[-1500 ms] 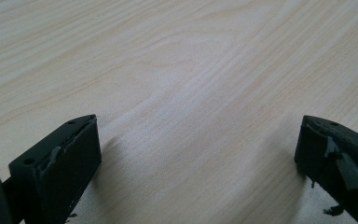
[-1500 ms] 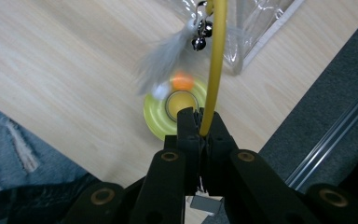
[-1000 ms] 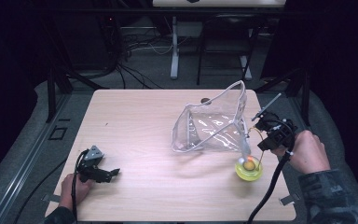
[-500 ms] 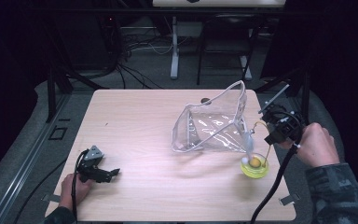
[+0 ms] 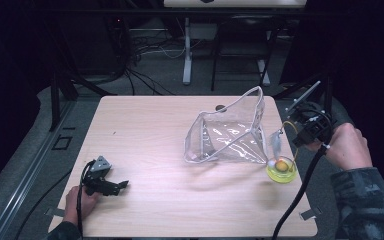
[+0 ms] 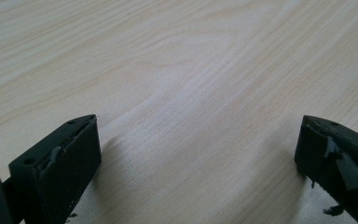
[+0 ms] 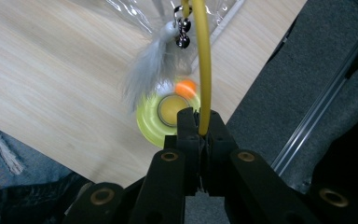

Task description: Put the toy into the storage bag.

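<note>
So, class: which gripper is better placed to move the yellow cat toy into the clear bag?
Right. The right gripper is shut on the yellow wand beside the clear bag; the left gripper sits open, far away.

matt wood table [image 5: 150, 130], glossy clear plastic bag [image 5: 230, 135]

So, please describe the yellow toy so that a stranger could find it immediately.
Look at the wooden table, near its right edge beside the clear plastic bag. There lies a yellow disc holding an orange ball; its thin yellow stem, with grey feather and bells, is pinched by the right gripper.
</note>
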`<action>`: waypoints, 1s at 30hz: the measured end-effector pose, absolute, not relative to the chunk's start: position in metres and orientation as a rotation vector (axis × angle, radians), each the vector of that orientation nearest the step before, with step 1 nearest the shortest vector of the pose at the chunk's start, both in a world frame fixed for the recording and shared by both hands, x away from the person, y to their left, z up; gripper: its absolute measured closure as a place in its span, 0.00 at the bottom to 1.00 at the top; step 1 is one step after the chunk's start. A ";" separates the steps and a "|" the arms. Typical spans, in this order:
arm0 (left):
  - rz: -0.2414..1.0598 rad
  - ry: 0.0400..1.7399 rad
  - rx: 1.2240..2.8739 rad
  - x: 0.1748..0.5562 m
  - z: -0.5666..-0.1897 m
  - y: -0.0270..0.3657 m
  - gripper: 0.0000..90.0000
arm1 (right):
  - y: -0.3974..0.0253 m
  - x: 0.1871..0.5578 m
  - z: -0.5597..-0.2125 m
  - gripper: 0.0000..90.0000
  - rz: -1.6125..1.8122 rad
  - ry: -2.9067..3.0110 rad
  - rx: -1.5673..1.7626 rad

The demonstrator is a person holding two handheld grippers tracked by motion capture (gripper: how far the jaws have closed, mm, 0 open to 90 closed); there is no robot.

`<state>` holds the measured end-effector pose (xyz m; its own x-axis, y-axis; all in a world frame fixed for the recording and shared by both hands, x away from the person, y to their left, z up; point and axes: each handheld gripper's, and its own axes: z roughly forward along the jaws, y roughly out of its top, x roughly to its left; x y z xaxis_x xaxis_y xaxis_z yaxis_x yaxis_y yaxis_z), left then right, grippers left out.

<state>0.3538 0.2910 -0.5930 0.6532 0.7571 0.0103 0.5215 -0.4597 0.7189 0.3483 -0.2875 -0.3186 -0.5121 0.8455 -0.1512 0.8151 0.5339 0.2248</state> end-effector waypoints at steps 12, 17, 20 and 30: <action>0.423 0.978 2.180 0.354 -0.592 0.292 0.00 | -0.300 0.365 -0.304 0.97 0.156 2.475 1.431; 0.422 0.982 2.177 0.354 -0.592 0.292 0.00 | -0.302 0.376 -0.295 0.97 0.131 2.446 1.437; 0.422 0.981 2.177 0.354 -0.592 0.292 0.00 | -0.303 0.382 -0.291 0.97 0.136 2.438 1.452; 0.422 0.981 2.177 0.354 -0.592 0.292 0.00 | -0.300 0.401 -0.278 0.97 0.120 2.416 1.473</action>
<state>0.3540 0.2917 -0.5922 0.6598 0.7514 0.0082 0.5231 -0.4671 0.7129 0.4013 -0.3001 -0.2784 -0.4243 0.8793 -0.2165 0.8535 0.4682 0.2288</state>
